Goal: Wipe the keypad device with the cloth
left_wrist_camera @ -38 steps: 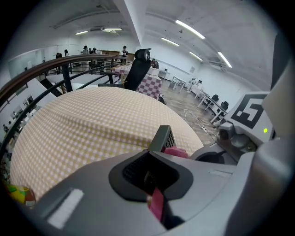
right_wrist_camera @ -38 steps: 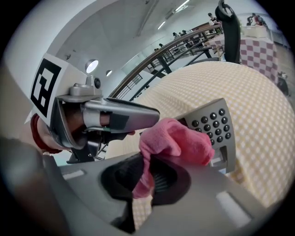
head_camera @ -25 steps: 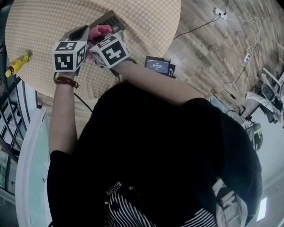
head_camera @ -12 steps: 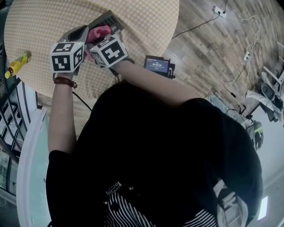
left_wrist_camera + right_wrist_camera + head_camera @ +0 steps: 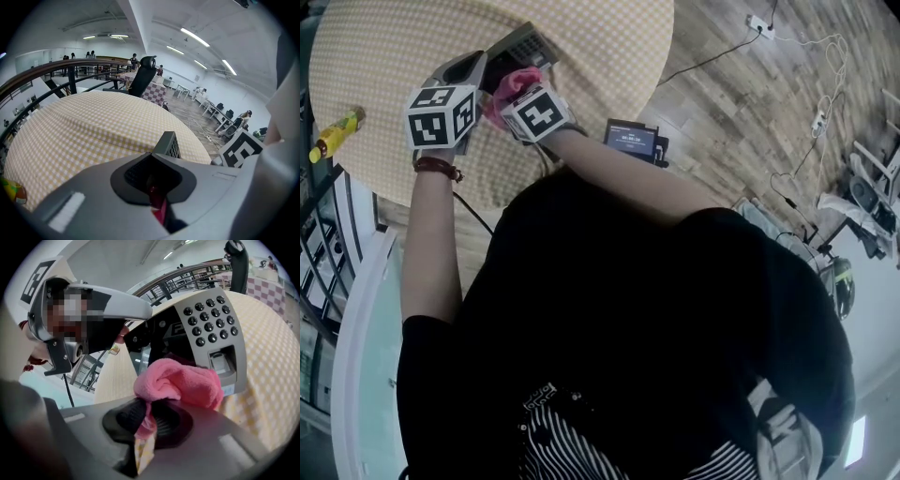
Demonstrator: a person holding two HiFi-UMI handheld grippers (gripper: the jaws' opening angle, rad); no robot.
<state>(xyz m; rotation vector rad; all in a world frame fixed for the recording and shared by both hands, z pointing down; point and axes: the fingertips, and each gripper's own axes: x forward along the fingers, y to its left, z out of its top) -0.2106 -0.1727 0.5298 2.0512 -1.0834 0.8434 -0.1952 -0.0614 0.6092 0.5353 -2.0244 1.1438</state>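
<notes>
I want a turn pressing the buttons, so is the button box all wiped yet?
Not yet, by the look of it. Done: the left gripper holds the keypad device tilted up, and the right gripper has the pink cloth pinched. In hand: the cloth presses on the face below the buttons. Left, probably: the buttons themselves.

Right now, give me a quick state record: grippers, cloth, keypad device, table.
left gripper: shut on keypad device, holding its end
right gripper: shut on cloth
cloth: pink, bunched, against the device face below the keys
keypad device: tilted, over table
table: round, yellow checked cover
other: yellow bottle near table's edge
</notes>
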